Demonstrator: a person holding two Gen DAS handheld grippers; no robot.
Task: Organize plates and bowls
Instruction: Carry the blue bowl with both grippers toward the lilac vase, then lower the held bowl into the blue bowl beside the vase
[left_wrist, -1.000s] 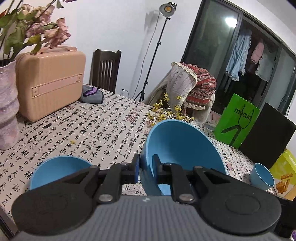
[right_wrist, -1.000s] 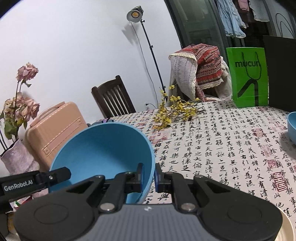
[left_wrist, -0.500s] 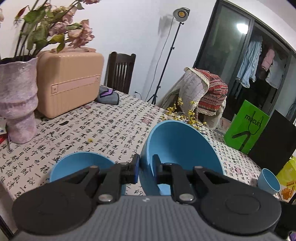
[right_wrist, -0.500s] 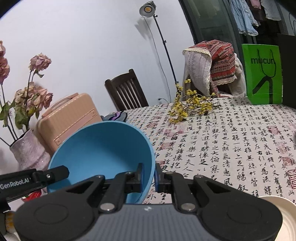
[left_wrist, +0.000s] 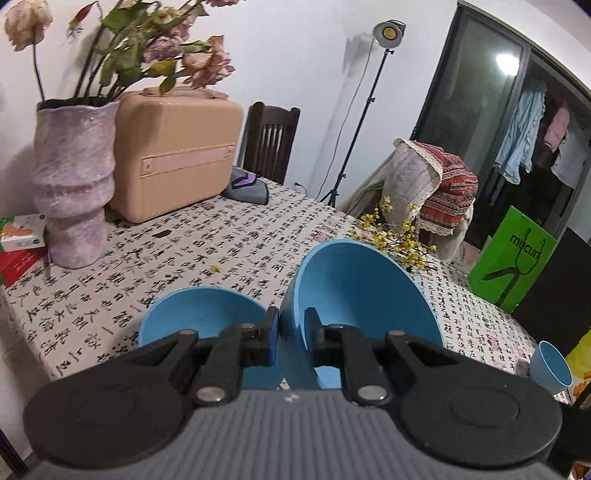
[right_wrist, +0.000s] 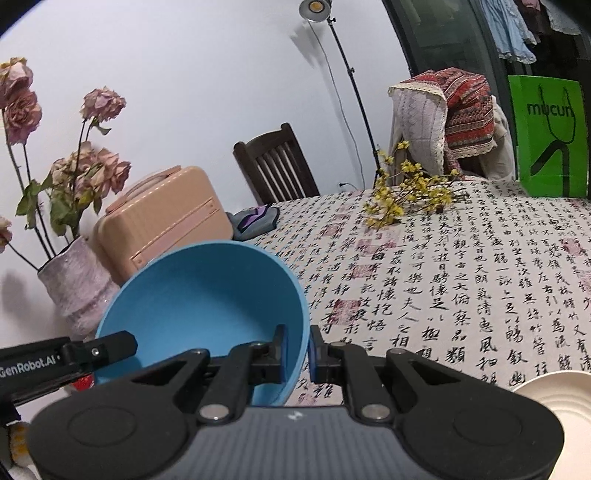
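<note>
A large blue bowl hangs tilted above the table, gripped from both sides. My left gripper is shut on its left rim, one pad inside and one outside. My right gripper is shut on the opposite rim of the same bowl. In the right wrist view, a left gripper finger shows at the bowl's far side. A second blue bowl sits upright on the tablecloth just left of and below the held one. A white plate lies at the lower right.
A purple vase with dried roses, a peach case and a small box stand at the table's left end. Yellow flower sprigs lie mid-table. A small blue cup sits at the right edge, and a green bag beyond.
Both grippers have carried the held bowl leftward toward the vase end of the table. The vase has come into full view, and the second bowl now sits closer beneath the left gripper.
</note>
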